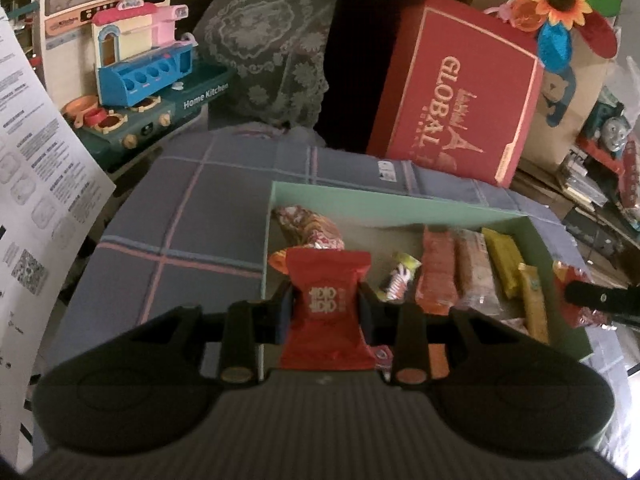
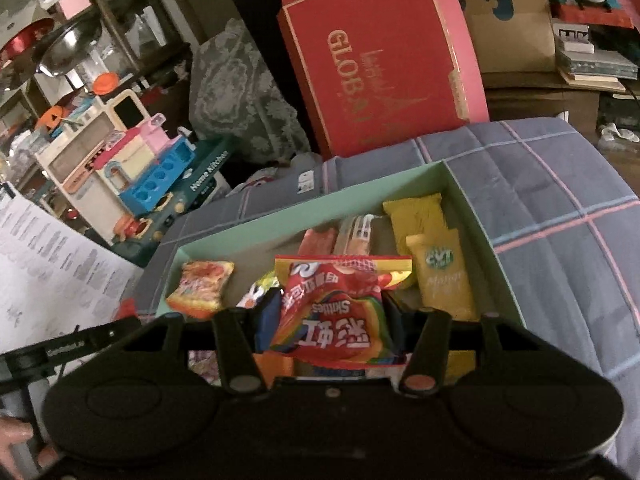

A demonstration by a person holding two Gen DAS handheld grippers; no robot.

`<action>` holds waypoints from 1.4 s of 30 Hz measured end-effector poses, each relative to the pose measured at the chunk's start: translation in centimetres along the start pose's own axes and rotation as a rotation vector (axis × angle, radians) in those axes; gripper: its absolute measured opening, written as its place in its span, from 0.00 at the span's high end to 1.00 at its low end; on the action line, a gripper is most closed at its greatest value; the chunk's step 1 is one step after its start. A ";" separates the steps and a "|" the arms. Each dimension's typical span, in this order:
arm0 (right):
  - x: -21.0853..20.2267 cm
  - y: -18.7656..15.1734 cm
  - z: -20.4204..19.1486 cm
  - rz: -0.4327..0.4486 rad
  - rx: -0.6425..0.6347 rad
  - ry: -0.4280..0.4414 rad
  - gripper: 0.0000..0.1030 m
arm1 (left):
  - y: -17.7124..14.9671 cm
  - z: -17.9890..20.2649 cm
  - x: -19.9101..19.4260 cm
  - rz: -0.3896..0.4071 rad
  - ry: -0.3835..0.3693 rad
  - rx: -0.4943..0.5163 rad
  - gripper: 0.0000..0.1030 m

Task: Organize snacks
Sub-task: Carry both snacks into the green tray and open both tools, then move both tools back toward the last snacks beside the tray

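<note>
1. My left claw [image 1: 325, 303] is pinched narrow on a small red snack packet [image 1: 327, 312]: glossy foil, pillow-shaped, crimped flared ends, pale print on its face. It stands upright between my pads, above the near left corner of the box.
2. My right claw [image 2: 329, 312] is clamped at a middling width on a Skittles bag [image 2: 340, 312], crinkled shiny plastic with rainbow stripes, its serrated top edge pointing away from me.
3. Under and ahead of both claws lies the pale green cardboard box [image 1: 360, 200], shallow, rectangular, with straight matte walls.
4. Inside it, ahead and right of my right claw, are a flat yellow sachet [image 2: 442, 280] and a darker yellow wrapper [image 2: 416, 216]; ahead and left lies an orange puffy packet [image 2: 202, 288].
5. From my left claw, slim bars [image 1: 460, 272] in orange, brown and yellow wrappers lie side by side to the right.
6. The box rests on a soft blue-grey plaid cloth [image 1: 192, 216] with pink lines.
7. Beyond it leans a stiff red gift box [image 1: 460, 112] with gold lettering.
</note>
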State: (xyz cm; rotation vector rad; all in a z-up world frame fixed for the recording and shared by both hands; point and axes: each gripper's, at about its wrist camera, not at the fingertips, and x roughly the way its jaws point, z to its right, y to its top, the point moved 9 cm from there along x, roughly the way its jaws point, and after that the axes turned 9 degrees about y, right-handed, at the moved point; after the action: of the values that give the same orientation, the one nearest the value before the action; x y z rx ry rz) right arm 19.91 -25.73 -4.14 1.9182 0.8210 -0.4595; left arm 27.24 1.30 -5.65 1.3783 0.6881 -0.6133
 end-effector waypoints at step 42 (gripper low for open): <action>-7.9 -7.4 -0.3 0.005 0.036 -0.011 0.00 | -9.2 1.3 -6.9 -0.053 0.008 -0.007 0.00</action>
State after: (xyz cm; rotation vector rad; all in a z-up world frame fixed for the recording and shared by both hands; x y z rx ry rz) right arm 9.09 -25.92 -3.77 1.9490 0.8050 -0.4846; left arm 15.95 -0.91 -6.50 1.3605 0.7345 -0.6470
